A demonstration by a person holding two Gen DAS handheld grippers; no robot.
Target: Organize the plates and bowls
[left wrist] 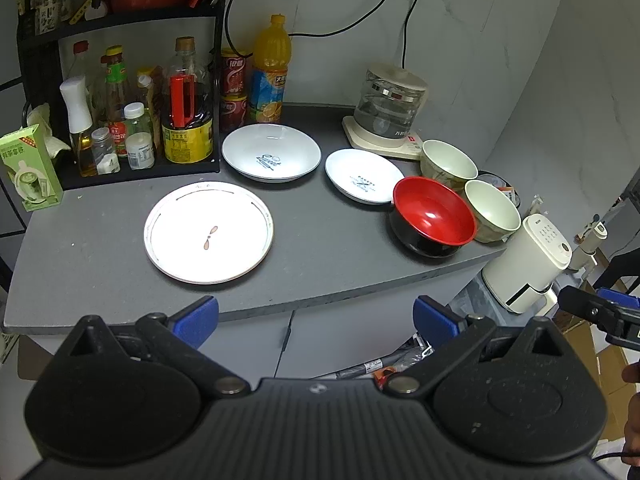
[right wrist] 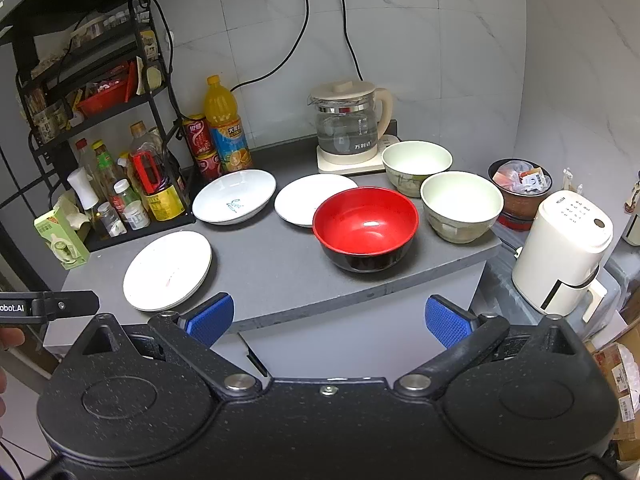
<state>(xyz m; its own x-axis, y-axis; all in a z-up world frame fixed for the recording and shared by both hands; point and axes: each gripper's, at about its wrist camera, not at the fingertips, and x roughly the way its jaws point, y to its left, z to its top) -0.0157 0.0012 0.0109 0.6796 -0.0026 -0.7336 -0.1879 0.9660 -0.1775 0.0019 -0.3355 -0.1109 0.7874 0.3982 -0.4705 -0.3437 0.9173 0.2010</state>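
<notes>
Both tools hang with jaws apart and empty off the counter's (right wrist: 280, 276) front edge, the left tool (left wrist: 316, 318) nearer the flat plate (left wrist: 209, 232) left of the red bowl (right wrist: 366, 226), which lies straight ahead of the right tool (right wrist: 329, 320).

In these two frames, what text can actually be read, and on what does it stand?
"Sweet": middle of the deep white plate.
"BAKERY": middle of the smaller white plate; the line beneath is too small.
"obot.AI", cut off at the frame edge: side of the left tool.
Chinese characters on the orange juice bottle, red cans, kettle base and green carton: blurred, not transcribed.
</notes>
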